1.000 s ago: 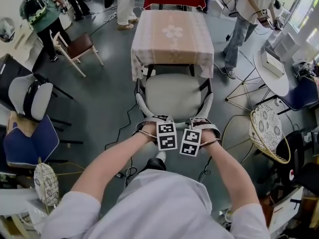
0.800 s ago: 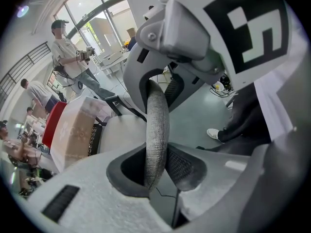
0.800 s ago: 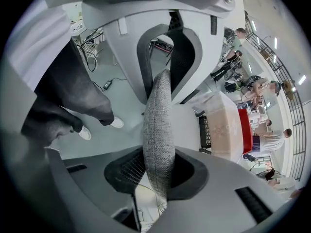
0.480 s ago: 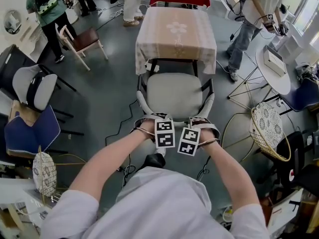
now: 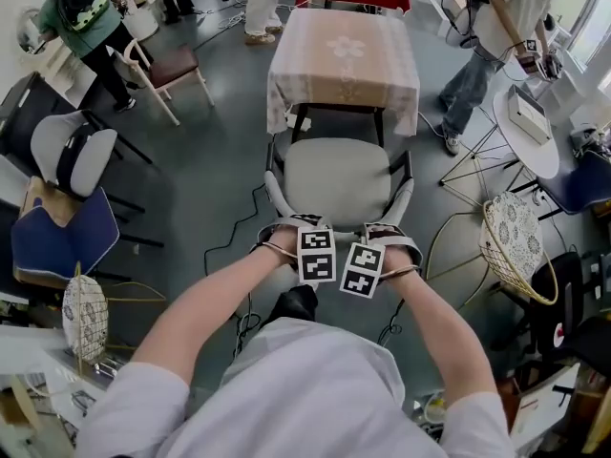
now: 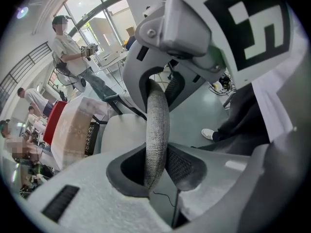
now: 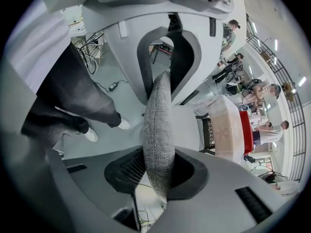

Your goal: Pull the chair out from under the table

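Far left, head view: wooden chair with brown seat, standing well apart on the grey floor.

Left gripper: pointing steeply down, jaws pinched on the backrest rim, a grey woven band. The left gripper view shows the fabric filling the gap, a pad pressed to each side.

Centre: office chair, pale seat facing up, backrest towards the person. Seat lies out in front of the table, its far edge close by the hem of the beige cloth.

Right gripper: just beside the left one, on the same rim. The right gripper view shows its jaws clamped on the band from both sides.

Right: round white table, well apart from the chair.
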The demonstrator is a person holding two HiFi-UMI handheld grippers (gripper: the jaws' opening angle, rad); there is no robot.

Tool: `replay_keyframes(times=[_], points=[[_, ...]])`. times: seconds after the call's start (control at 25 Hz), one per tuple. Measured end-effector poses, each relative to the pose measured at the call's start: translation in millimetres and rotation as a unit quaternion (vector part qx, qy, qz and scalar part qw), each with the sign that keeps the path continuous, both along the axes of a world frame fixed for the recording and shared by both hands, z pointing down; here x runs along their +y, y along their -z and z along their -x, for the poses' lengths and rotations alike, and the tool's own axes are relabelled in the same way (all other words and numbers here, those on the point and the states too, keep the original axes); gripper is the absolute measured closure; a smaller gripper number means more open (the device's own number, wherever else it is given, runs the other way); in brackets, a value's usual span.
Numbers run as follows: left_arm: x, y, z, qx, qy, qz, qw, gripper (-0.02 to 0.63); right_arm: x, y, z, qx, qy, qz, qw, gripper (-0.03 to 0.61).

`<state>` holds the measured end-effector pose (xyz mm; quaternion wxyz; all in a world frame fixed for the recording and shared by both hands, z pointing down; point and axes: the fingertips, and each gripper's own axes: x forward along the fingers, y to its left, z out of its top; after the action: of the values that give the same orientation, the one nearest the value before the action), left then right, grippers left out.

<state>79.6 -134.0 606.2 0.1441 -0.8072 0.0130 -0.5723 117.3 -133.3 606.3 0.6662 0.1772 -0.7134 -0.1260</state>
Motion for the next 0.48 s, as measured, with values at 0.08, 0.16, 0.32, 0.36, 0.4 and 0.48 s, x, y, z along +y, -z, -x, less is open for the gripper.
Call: replay_keyframes(times=[0.08, 0.16, 0.32, 0.36, 0.4, 0.48], points=[[7.5, -0.2, 0.4, -0.002, 0.001, 0.000, 1.0000, 0.526, 7.6, 0.1, 0.2, -0.001, 0.001, 0.000, 1.000, 0.482], [14.6, -0.7, -0.3, -0.002, 0.003, -0.002, 1.0000, 0.526, 14.8, -0.2, -0.6, -0.001, 0.002, 0.000, 1.000, 0.482], [26.7, -1.1, 2.8, -0.004, 0.006, -0.003, 1.0000, 0.526, 27.1, -0.6, 2.5, -0.001, 0.004, 0.000, 1.000, 0.482], [29.6, -0.8, 4.1, -0.004, 0.007, -0.003, 1.0000, 0.526, 30.1, -0.4, 3.9, -0.001, 0.005, 0.000, 1.000, 0.482], [32.6, -0.6, 5.4, -0.003, 0.007, -0.003, 1.0000, 0.526, 33.2, -0.3, 5.1, -0.001, 0.005, 0.001, 1.000, 0.483], [39.0, -0.7, 7.7, -0.003, 0.008, -0.003, 1.0000, 0.526, 39.7, -0.2, 7.4, 0.000, 0.006, 0.002, 1.000, 0.482]])
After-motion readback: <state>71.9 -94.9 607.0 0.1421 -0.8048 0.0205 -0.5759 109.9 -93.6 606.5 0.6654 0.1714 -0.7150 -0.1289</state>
